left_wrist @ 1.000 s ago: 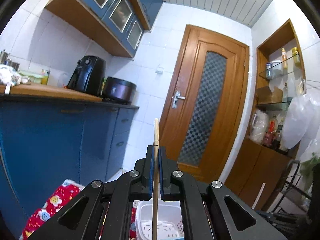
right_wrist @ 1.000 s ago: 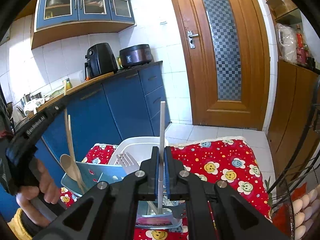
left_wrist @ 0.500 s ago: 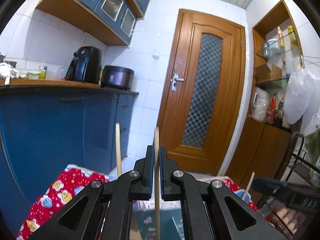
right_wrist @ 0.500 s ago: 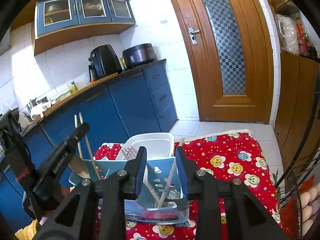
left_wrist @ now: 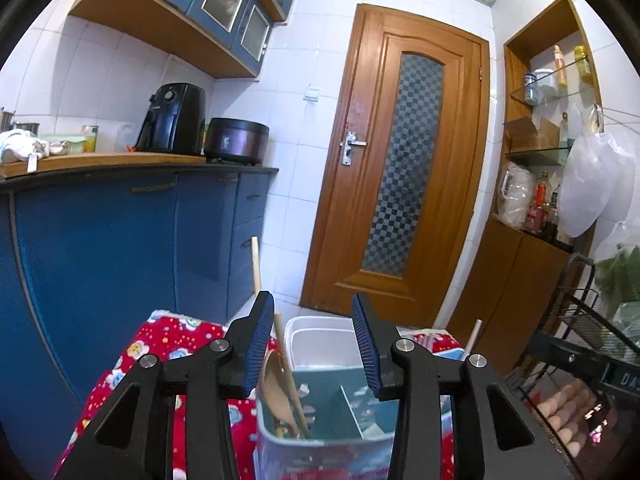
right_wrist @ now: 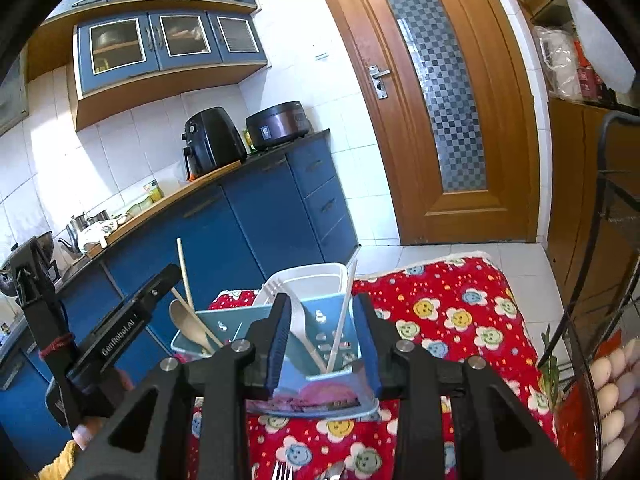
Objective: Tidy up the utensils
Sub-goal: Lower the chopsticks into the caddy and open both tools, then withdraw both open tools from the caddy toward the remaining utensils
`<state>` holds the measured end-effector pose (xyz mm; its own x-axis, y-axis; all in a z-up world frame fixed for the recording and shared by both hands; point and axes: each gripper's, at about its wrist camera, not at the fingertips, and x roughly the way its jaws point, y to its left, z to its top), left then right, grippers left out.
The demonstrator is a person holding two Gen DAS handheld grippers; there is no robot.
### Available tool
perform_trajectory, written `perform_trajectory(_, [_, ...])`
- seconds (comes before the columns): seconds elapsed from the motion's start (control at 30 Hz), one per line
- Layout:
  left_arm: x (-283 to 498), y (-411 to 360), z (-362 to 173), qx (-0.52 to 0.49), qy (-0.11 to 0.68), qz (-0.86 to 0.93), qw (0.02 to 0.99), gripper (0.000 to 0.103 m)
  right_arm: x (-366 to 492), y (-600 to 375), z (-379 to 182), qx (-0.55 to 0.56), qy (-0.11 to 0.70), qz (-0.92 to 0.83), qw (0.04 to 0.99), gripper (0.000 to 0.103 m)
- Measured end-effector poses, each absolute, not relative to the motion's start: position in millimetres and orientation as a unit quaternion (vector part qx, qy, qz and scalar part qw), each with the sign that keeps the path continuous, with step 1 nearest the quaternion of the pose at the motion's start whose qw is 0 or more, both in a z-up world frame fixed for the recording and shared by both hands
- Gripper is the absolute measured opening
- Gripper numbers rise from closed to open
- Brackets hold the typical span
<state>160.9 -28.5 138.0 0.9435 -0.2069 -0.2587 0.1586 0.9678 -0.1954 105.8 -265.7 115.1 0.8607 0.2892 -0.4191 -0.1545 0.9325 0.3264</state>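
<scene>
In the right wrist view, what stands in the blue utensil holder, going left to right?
Wooden chopstick → wooden spoon → white fork → white chopstick. All lean inside the blue utensil holder.

My left gripper's [left_wrist: 312, 340] arms hide the caddy's [left_wrist: 320, 452] lower corners. In my right view a fork [right_wrist: 282, 472] at 6 o'clock is cut off by the frame edge, and the eggs [right_wrist: 612, 400] at 4 o'clock blur behind glass.
</scene>
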Motion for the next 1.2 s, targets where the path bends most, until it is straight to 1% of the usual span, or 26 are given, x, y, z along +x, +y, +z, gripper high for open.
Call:
perform_trajectory(0.27, [133.9,-16.6,148.6,-0.095,0.163,-0.100,0.977,0.042,77.1,-263.4,112.9,0.145,0.248,0.116,0.951,0.035])
perform_trajectory(0.5, [107.7,-5.6,147.6,-0.098,0.185,-0.102,0.972,0.042,58.0,-261.7,104.2,0.157,0.265,0.121,0.944,0.035])
perform_trajectory(0.83, [87.0,10.0,131.8,-0.107,0.223,-0.100,0.964,0.042,40.7,-260.4,79.4,0.170,0.298,0.118,0.932,0.035])
perform_trajectory(1.2, [71.8,18.4,102.9,-0.105,0.266,-0.090,0.954,0.042,31.3,-261.0,50.0,0.184,0.335,0.112,0.917,0.035])
